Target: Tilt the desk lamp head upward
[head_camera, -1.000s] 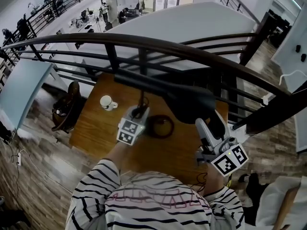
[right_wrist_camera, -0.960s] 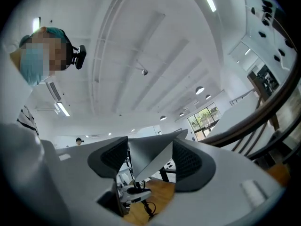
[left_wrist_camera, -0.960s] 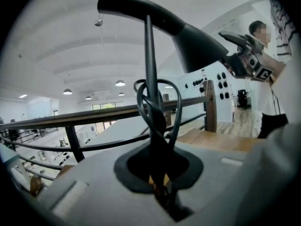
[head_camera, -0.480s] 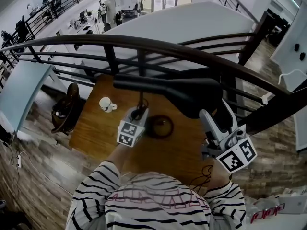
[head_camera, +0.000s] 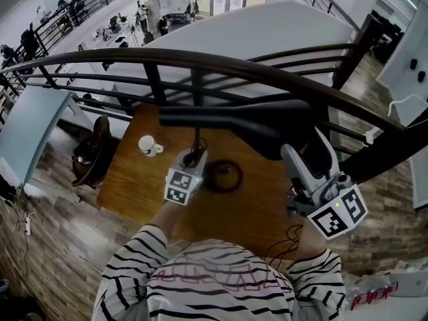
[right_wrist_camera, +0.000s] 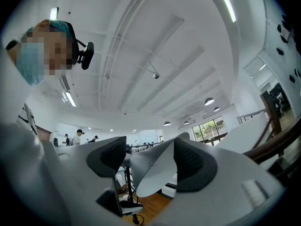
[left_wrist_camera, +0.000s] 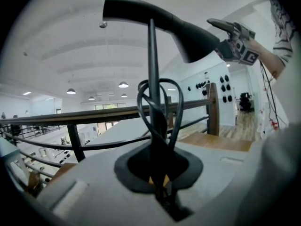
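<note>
On the mezzanine, both grippers are at the desk lamp on the wooden table (head_camera: 144, 182) beside the dark railing (head_camera: 221, 65). My left gripper (left_wrist_camera: 160, 192) has its fingers pressed together on the lamp's thin black stem (left_wrist_camera: 153, 79), low down, where a loop of black cord (left_wrist_camera: 176, 107) hangs around it. From the head view that gripper sits just left of the lamp's ring-shaped base (head_camera: 225, 176).

The lamp head (head_camera: 267, 129) is a long black piece lying roughly level above the table, and its broad end reaches out to my right. My right gripper (right_wrist_camera: 150, 161) points up at that broad end, fingers spread wide. Its jaws have just been opening, and the head's pale underside stands between them. It sits close against the pad on the picture's right in the right gripper view, with a clear gap at the other pad, so I see no squeeze on it.

A white mug (head_camera: 148, 143) stands on the table to the left of the lamp, well apart from both grippers. My striped sleeves fill the bottom of the head view.
</note>
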A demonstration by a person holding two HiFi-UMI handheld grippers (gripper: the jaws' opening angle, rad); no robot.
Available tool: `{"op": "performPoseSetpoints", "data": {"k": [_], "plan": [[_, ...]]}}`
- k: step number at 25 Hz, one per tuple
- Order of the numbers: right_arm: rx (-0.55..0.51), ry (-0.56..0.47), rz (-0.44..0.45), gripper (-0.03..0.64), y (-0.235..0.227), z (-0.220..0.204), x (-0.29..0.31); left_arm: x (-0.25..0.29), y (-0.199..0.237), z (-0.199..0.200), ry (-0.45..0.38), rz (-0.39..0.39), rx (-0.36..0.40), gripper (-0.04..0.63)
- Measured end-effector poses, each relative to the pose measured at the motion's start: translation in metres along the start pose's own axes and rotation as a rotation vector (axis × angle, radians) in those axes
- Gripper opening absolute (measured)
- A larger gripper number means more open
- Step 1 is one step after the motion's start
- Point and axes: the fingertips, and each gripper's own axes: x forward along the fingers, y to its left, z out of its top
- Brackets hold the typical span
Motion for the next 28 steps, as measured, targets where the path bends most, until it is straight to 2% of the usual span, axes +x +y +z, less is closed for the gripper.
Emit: {"op": "performPoseSetpoints", "data": {"k": [17, 28], "plan": [[-0.094, -0.014, 0.064, 0.316, 0.023, 0.033, 0.023, -0.001, -0.001, -0.003, 0.016, 0.006, 0.006, 0.014], [-0.121, -0.041, 0.051, 0.311, 0.018, 0.031, 0.021, 0.002, -0.001, -0.003, 0.020, -0.005, 0.020, 0.014]]}}
